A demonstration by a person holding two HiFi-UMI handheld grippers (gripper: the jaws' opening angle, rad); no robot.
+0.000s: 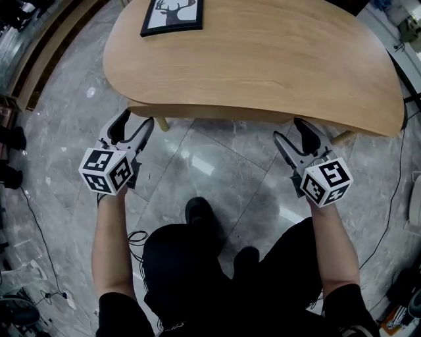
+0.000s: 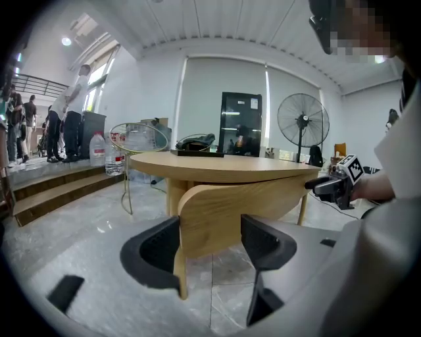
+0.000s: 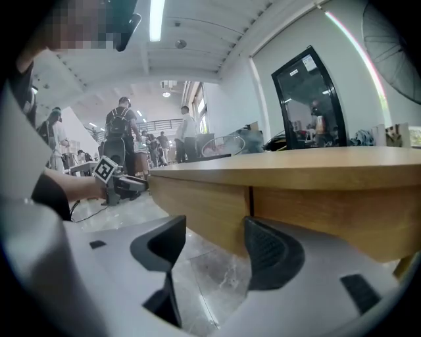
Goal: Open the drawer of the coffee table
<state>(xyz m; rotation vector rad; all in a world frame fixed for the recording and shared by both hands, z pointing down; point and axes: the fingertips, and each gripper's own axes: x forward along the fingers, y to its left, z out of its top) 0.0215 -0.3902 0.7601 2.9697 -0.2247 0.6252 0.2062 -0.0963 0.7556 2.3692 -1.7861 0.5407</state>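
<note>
Drawer front [image 1: 210, 113]: set under the near rim of the coffee table [image 1: 263, 59], apparently not yet drawn out. Left gripper [image 1: 135, 123] and right gripper [image 1: 291, 131]: jaws apart at its two ends, nothing clamped. Step judged: approach. Next, the front is to be gripped and pulled evenly.

Bright indoor room. The floor [image 1: 217, 164] is polished grey marble tile that catches the light. White walls rise to a white panelled ceiling with a round lamp [image 2: 66, 41] and a strip light [image 3: 156, 20]. By the far wall stand a black glass-fronted cabinet [image 2: 240, 122] and a tall pedestal fan [image 2: 302, 122]. Wooden steps [image 2: 52, 191] run along one side, with a large water bottle [image 2: 97, 148] and several people [image 2: 66, 128] at the top.
</note>
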